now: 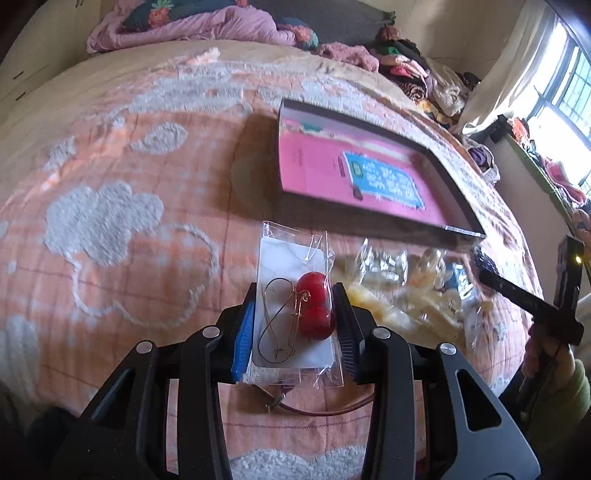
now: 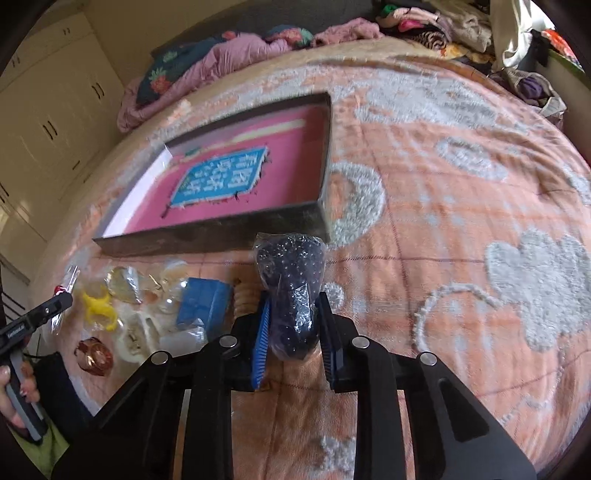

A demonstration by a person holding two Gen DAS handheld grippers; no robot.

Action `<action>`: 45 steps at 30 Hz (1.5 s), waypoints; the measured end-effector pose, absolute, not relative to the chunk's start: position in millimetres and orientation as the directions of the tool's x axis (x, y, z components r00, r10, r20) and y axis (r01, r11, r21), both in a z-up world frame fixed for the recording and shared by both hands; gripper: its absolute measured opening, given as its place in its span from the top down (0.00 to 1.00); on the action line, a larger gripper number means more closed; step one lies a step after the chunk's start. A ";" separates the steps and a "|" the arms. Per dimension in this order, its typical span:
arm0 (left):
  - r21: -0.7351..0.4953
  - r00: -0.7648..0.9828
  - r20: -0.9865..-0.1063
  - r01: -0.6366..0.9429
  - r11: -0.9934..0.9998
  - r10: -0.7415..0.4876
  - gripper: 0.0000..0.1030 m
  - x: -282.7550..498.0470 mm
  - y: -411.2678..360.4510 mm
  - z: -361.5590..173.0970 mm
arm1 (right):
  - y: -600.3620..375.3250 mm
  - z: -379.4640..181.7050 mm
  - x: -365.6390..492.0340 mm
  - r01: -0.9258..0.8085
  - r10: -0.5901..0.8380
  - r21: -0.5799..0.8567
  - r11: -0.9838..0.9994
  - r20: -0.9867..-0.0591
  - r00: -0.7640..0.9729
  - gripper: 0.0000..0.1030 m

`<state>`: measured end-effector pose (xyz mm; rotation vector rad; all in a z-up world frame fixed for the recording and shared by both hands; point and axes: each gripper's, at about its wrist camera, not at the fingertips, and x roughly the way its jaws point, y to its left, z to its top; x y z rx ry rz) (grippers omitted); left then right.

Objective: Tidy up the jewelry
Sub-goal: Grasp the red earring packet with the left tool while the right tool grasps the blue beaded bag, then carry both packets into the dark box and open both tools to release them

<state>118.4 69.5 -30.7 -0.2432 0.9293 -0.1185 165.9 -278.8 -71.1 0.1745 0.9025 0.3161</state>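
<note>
My left gripper (image 1: 295,325) is shut on a clear packet (image 1: 295,314) holding a white card with gold wire hoops and two red beads, lifted a little above the bedspread. My right gripper (image 2: 293,332) is shut on a clear bag of dark beads (image 2: 291,288). A shallow dark-rimmed tray (image 1: 458,184) with a pink bottom and a blue label lies beyond the left gripper, and the same tray (image 2: 317,206) lies just past the right one. A heap of bagged jewelry (image 1: 406,288) lies to the right of the left gripper; in the right wrist view that heap (image 2: 140,306) lies at the left.
A blue box (image 2: 203,302), a yellow ring (image 2: 98,306) and a copper bangle (image 2: 94,356) lie in the heap. A brown cord (image 1: 317,406) lies under the left gripper. Everything rests on an orange and white bedspread (image 1: 110,184). Pink bedding (image 1: 184,29) and piled clothes (image 1: 424,77) are at the far edge.
</note>
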 end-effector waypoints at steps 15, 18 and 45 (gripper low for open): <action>-0.232 0.649 -0.740 -0.003 0.973 -0.175 0.70 146.1 68.4 0.4 | -271.7 -4.3 175.7 -0.282 0.422 0.317 0.905 -0.606 0.674 0.78; -0.228 0.653 -0.737 0.000 0.974 -0.172 0.70 157.1 62.0 5.6 | -264.1 4.8 182.8 -0.306 0.440 0.318 0.897 -0.587 0.680 0.78; -0.168 0.602 -0.782 0.045 0.985 -0.161 0.70 255.2 -9.6 -15.1 | -250.6 -18.1 260.3 -0.276 0.415 0.310 0.910 -0.630 0.657 0.78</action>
